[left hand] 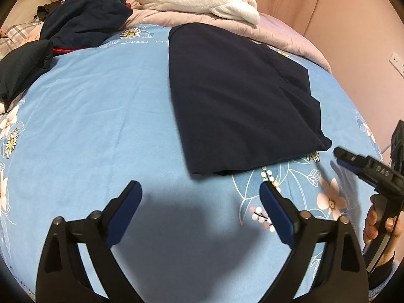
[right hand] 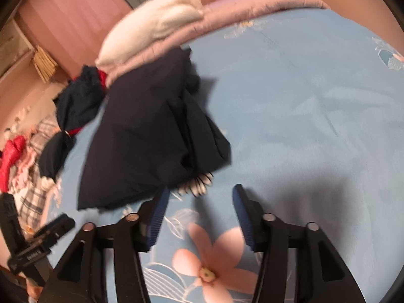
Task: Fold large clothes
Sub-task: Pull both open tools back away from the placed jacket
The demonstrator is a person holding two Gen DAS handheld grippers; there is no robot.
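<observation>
A dark navy garment (left hand: 240,101) lies folded into a long flat rectangle on the blue flowered bedsheet (left hand: 101,126); in the right wrist view the garment (right hand: 151,131) lies just ahead and to the left. My left gripper (left hand: 200,189) is open and empty above the sheet, short of the garment's near edge. My right gripper (right hand: 200,194) is open and empty, its left fingertip close to the garment's near corner. The right gripper also shows at the right edge of the left wrist view (left hand: 341,155), beside the garment's near right corner.
A crumpled navy and red garment (left hand: 83,22) and another dark piece (left hand: 22,68) lie at the far left. A white fleece blanket (left hand: 202,0) rests on a pink quilt (left hand: 277,38) at the back. Plaid and red clothes (right hand: 27,171) lie at the left.
</observation>
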